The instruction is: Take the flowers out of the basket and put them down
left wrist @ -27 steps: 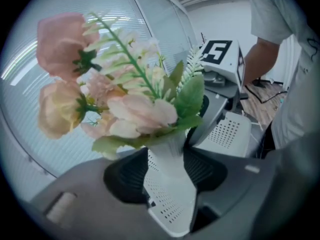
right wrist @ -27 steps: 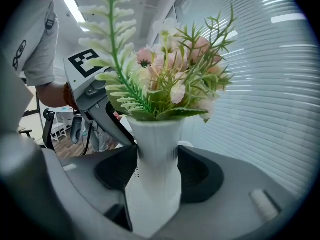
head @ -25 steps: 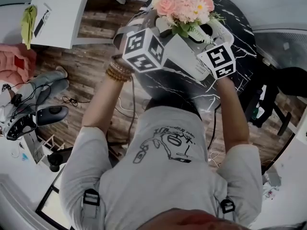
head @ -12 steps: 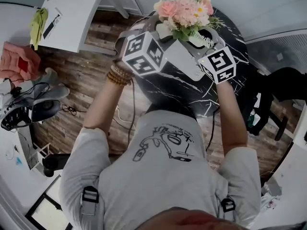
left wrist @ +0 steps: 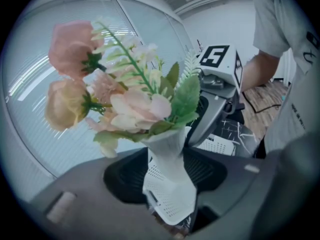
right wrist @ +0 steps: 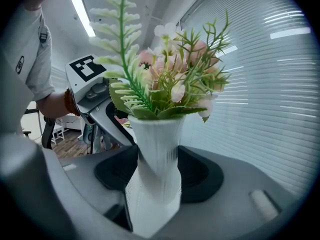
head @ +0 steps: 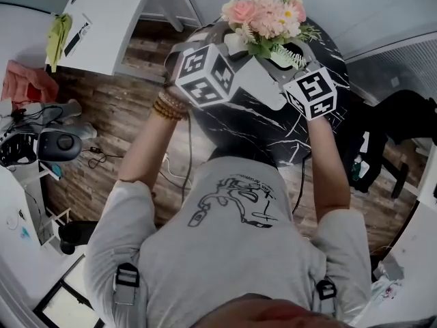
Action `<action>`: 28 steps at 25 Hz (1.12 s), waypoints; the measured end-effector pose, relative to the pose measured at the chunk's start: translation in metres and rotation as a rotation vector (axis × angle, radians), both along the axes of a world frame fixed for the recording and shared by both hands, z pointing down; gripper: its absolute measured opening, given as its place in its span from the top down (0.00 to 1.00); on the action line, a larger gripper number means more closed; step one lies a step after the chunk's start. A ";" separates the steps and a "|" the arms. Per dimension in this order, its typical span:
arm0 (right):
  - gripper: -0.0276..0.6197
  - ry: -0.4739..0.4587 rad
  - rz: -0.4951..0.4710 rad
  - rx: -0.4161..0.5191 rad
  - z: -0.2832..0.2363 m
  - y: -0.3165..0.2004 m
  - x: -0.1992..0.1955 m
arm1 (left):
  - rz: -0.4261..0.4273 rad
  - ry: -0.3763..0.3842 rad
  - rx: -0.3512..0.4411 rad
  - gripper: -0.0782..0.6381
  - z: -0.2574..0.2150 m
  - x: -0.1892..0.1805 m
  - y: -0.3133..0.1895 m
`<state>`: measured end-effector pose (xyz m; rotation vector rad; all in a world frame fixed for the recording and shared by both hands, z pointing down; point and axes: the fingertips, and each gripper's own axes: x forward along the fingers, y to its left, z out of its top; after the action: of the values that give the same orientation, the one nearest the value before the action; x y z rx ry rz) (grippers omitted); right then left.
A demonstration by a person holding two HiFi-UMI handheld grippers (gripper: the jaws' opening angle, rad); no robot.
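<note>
A bunch of pink and cream flowers [head: 263, 16] with green fronds stands in a white perforated, vase-shaped basket [head: 292, 57]. It is held up over the round black marble table [head: 273, 128]. My left gripper [left wrist: 167, 184] is shut on the basket's lower body [left wrist: 167, 194]; the flowers [left wrist: 125, 99] rise above it. My right gripper [right wrist: 152, 184] is shut on the same basket [right wrist: 152, 169] from the other side, under the flowers [right wrist: 170, 79]. In the head view the two marker cubes [head: 205, 74] [head: 311, 91] sit just below the bouquet, and the jaw tips are hidden.
A white desk [head: 102, 26] stands at the upper left over the wood floor [head: 109, 108]. Cables and a dark device [head: 58, 142] lie at the left. A black chair [head: 403, 121] is at the right. Window blinds [right wrist: 270, 84] are behind the flowers.
Both grippers and the bouquet stay in nearly the same place and grip. The head view has shifted a little, so the floor and desk sit differently in frame.
</note>
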<state>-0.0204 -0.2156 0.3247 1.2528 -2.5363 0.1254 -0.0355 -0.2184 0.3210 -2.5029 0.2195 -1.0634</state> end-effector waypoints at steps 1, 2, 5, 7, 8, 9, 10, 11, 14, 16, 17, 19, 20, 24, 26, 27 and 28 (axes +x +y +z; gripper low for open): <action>0.56 0.000 0.005 0.002 0.000 0.005 0.003 | 0.004 0.001 0.002 0.58 0.000 0.003 0.005; 0.56 0.001 0.010 0.002 -0.001 0.009 0.006 | 0.008 0.003 0.003 0.58 -0.001 0.006 0.009; 0.56 0.004 0.031 0.000 -0.002 0.019 0.016 | 0.025 0.009 0.006 0.58 -0.003 0.016 0.019; 0.56 0.007 0.046 0.006 -0.006 0.025 0.023 | 0.042 0.016 0.012 0.58 -0.006 0.023 0.025; 0.56 0.009 0.055 0.009 -0.008 0.028 0.027 | 0.050 0.021 0.015 0.58 -0.008 0.027 0.028; 0.56 0.011 0.063 0.009 -0.009 0.032 0.031 | 0.059 0.025 0.016 0.58 -0.009 0.031 0.031; 0.56 0.013 0.072 0.008 -0.010 0.035 0.035 | 0.068 0.027 0.016 0.58 -0.010 0.035 0.034; 0.56 0.015 0.083 0.006 -0.010 0.039 0.039 | 0.077 0.030 0.015 0.58 -0.010 0.039 0.038; 0.56 0.021 0.114 0.006 -0.013 0.052 0.054 | 0.107 0.036 0.016 0.58 -0.014 0.054 0.050; 0.56 0.025 0.135 0.010 -0.016 0.061 0.064 | 0.126 0.042 0.019 0.58 -0.017 0.065 0.059; 0.56 0.028 0.145 0.012 -0.018 0.066 0.069 | 0.135 0.044 0.022 0.58 -0.018 0.070 0.064; 0.56 0.032 0.165 0.013 -0.020 0.076 0.079 | 0.153 0.048 0.025 0.58 -0.021 0.079 0.073; 0.56 0.034 0.173 0.013 -0.021 0.081 0.083 | 0.161 0.050 0.025 0.58 -0.022 0.083 0.078; 0.56 0.042 0.210 0.018 -0.025 0.099 0.101 | 0.198 0.059 0.023 0.58 -0.025 0.101 0.095; 0.56 0.040 0.234 0.020 -0.026 0.108 0.109 | 0.221 0.063 0.025 0.58 -0.026 0.110 0.105; 0.56 0.040 0.247 0.019 -0.026 0.113 0.114 | 0.233 0.065 0.026 0.58 -0.026 0.114 0.109; 0.56 0.040 0.260 0.018 -0.026 0.117 0.119 | 0.246 0.066 0.027 0.58 -0.026 0.119 0.114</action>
<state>0.0982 -0.0982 0.2986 1.5717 -2.3355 0.1330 0.0835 -0.1048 0.2947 -2.4655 -0.0543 -0.8742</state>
